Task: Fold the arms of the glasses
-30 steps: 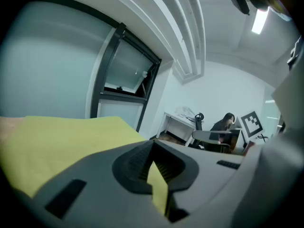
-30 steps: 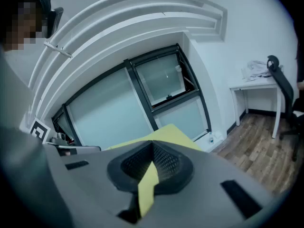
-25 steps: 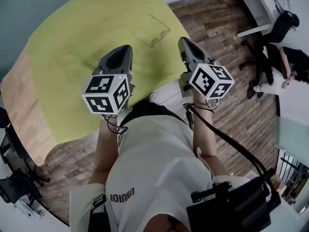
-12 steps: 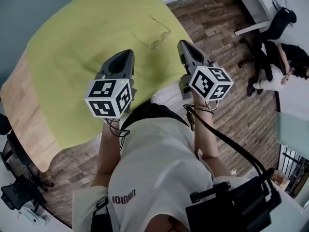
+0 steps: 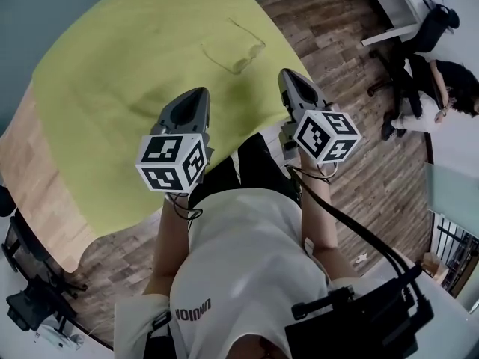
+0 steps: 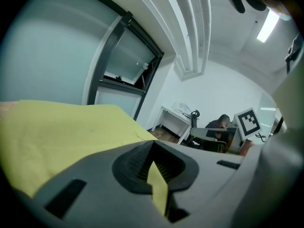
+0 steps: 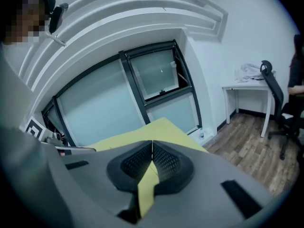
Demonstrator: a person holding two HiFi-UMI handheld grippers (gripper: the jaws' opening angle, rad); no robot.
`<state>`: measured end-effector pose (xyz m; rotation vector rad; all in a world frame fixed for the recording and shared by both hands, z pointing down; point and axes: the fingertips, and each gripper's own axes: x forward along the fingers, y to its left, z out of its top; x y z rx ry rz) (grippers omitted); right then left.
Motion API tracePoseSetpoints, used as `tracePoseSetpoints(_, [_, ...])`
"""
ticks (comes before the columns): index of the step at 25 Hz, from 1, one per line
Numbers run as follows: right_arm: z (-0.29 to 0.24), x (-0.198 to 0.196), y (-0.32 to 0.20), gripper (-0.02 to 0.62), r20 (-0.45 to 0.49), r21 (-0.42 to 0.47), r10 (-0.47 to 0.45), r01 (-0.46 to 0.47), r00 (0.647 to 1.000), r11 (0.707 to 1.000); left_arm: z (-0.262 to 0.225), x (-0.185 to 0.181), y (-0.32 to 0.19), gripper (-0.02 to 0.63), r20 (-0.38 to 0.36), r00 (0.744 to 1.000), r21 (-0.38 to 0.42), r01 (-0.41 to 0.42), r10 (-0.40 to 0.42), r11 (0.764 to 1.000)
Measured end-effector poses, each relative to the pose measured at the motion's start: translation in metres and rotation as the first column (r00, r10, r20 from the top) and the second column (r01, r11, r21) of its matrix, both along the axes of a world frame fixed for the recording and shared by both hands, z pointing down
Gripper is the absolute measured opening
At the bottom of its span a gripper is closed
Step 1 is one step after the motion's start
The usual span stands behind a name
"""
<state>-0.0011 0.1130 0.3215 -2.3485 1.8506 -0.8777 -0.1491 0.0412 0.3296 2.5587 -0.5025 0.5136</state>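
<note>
Glasses (image 5: pixel 243 64) lying upper centre on bench (image 5: pixel 28 159), arms unfolded, pointing upper left. Left hand-held gripper (image 5: pixel 197 95) and right hand-held gripper (image 5: pixel 287 75) hovering closed, empty.

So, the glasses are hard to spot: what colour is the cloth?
Yellow-green cloth, clearest in the head view.

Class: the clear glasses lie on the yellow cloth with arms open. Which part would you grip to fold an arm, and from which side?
Probably one thin arm near its free tip, pinched across from above on the person's side. The glasses lie flat on the yellow cloth with the arms spread, so the tip offers most leverage to swing it inward.
</note>
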Motion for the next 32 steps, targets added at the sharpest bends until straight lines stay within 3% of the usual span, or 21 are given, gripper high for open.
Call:
tracePoseSetpoints(9, [0.011,0.036,-0.015,0.021,0.000,-0.031,-0.073,0.073,0.997,0.997,0.018,0.014,0.000,0.012,0.063,0.994,-0.027,0.086,-0.084,0.996])
tracePoseSetpoints(17, [0.018,0.090,-0.039,0.021,0.041,-0.029,-0.226,0.228,0.973,0.973,0.018,0.053,-0.010,0.012,0.122,0.971,0.003,0.208,-0.207,0.978])
tracePoseSetpoints(24, [0.039,0.108,-0.079,0.021,0.023,-0.123,-0.402,0.402,0.915,0.907,0.032,0.068,-0.024,0.012,0.126,0.940,-0.009,0.320,-0.316,0.947])
tracePoseSetpoints(32, [0.064,0.111,-0.104,0.023,0.036,-0.227,-0.587,0.579,0.809,0.783,0.055,0.077,-0.027,0.012,0.169,0.883,-0.046,0.451,-0.438,0.891])
